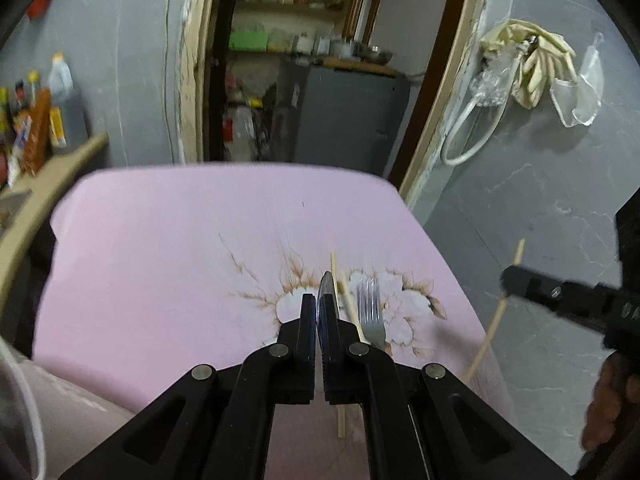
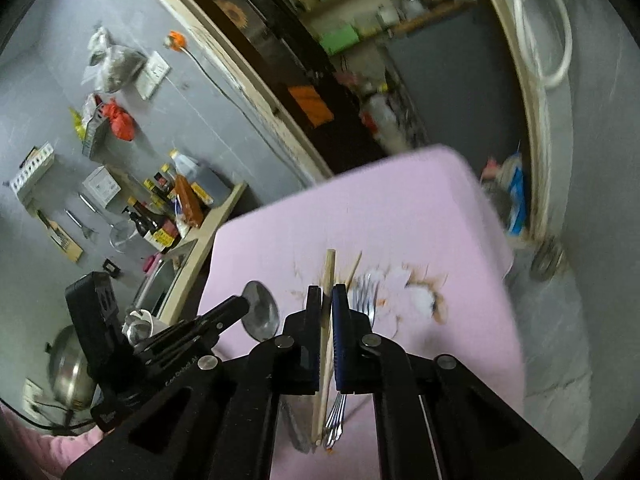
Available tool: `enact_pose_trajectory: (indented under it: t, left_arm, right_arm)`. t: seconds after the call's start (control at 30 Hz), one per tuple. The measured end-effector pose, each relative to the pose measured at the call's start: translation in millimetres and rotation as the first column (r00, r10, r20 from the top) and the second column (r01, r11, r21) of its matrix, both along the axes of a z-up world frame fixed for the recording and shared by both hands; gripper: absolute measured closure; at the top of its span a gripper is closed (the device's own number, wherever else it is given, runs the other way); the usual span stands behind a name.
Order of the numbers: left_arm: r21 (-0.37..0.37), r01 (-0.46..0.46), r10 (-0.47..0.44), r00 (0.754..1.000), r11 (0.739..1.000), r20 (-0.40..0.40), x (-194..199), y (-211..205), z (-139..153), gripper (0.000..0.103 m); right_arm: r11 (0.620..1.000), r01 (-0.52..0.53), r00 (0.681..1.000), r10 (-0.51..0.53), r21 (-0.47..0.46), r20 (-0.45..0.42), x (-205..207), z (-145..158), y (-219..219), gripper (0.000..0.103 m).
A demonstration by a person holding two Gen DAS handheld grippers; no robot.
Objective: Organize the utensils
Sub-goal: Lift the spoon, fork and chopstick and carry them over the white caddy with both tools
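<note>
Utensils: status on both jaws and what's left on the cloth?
Left gripper shut on spoon. Right gripper shut on chopstick. Fork and second chopstick on pink cloth. Nothing in the way.

Place: a home kitchen.
Far left: sauce bottles (image 2: 160, 216) on a wooden counter (image 2: 208, 232).
Wall: hanging strainer (image 2: 122, 236).
Doorway: pantry shelves (image 1: 288, 4).
</note>
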State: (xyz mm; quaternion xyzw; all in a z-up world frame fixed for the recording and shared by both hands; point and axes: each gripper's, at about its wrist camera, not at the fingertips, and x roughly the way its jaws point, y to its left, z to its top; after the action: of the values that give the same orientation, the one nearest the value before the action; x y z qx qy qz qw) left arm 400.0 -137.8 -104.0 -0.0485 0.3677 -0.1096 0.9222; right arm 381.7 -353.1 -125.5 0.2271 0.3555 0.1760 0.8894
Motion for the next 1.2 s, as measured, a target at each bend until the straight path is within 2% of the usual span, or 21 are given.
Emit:
enact_pose_trajectory:
  t: [0.1, 0.2, 0.47, 0.73, 0.9, 1.2]
  left_arm:
    - [0.012, -0.027, 0.026, 0.997, 1.0, 0.067, -9, 1, 15, 0.1]
    - [0.029, -0.058, 0.054, 0.989, 0.998, 0.14, -17, 2, 32, 0.1]
    - [0.01, -0.12, 0.112, 0.957, 0.993, 0.269, -34, 23, 86, 0.1]
    - [-0.025, -0.149, 0.148, 0.926, 0.989, 0.346, -56, 66, 132, 0.1]
    - [-0.021, -0.16, 0.155, 0.902, 0.987, 0.404, -70, 93, 160, 0.101]
    - [0.004, -0.232, 0.202, 0.854, 0.973, 0.479, -96, 162, 193, 0.101]
  right_arm:
    - [0.998, 0.028, 0.997, -0.024, -0.064, 0.072, -8, 25, -1, 0.099]
    - [0.995, 0.054, 0.991, -0.043, -0.088, 0.13, -16, 49, -3, 0.099]
    - [0.993, 0.095, 0.963, -0.072, -0.074, 0.261, -32, 101, 14, 0.099]
    - [0.989, 0.112, 0.922, -0.066, -0.1, 0.382, -53, 153, 64, 0.099]
    - [0.988, 0.109, 0.899, -0.05, -0.111, 0.434, -61, 181, 103, 0.099]
    - [0.989, 0.084, 0.868, -0.01, -0.126, 0.497, -77, 202, 174, 0.099]
